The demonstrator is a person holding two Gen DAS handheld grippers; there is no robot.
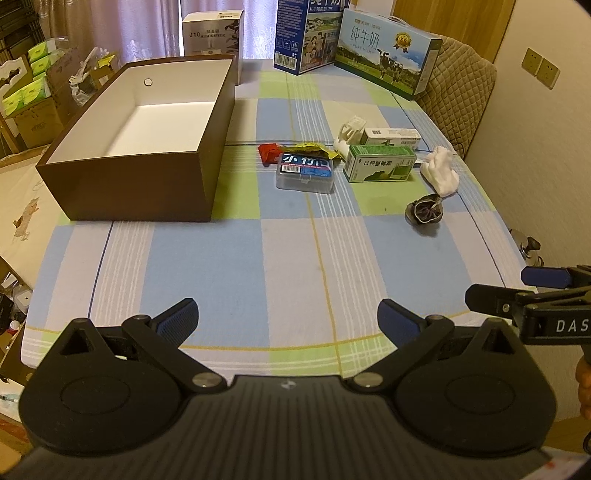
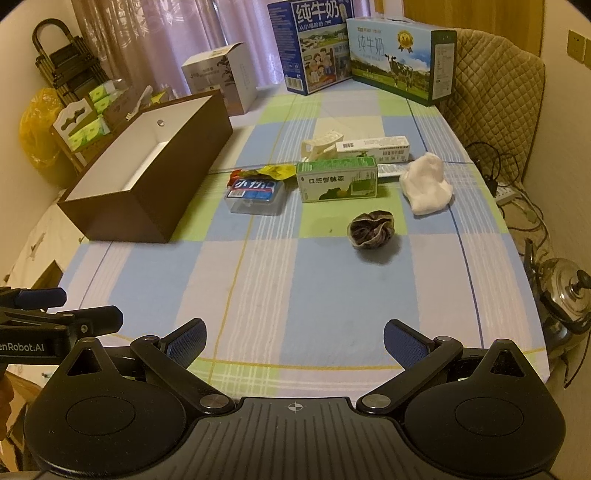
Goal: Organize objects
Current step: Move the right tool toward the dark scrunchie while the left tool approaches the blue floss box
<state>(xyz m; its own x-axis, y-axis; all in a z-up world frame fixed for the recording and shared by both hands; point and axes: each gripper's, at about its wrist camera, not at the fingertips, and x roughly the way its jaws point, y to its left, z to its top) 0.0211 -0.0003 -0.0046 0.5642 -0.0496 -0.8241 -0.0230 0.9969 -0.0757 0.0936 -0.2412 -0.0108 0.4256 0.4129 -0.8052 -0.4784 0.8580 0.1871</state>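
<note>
An open brown box with a white inside stands at the table's left; it also shows in the right wrist view. Loose items lie mid-table: a clear plastic case, a green carton, a white carton, a white clip, red and yellow wrappers, a white cloth and a dark scrunchie. My left gripper and right gripper are open and empty near the front edge.
Two milk cartons and a humidifier box stand at the back. A quilted chair back is at the far right. A steel kettle and cables sit beyond the table's right edge. Tissue packs are stacked left.
</note>
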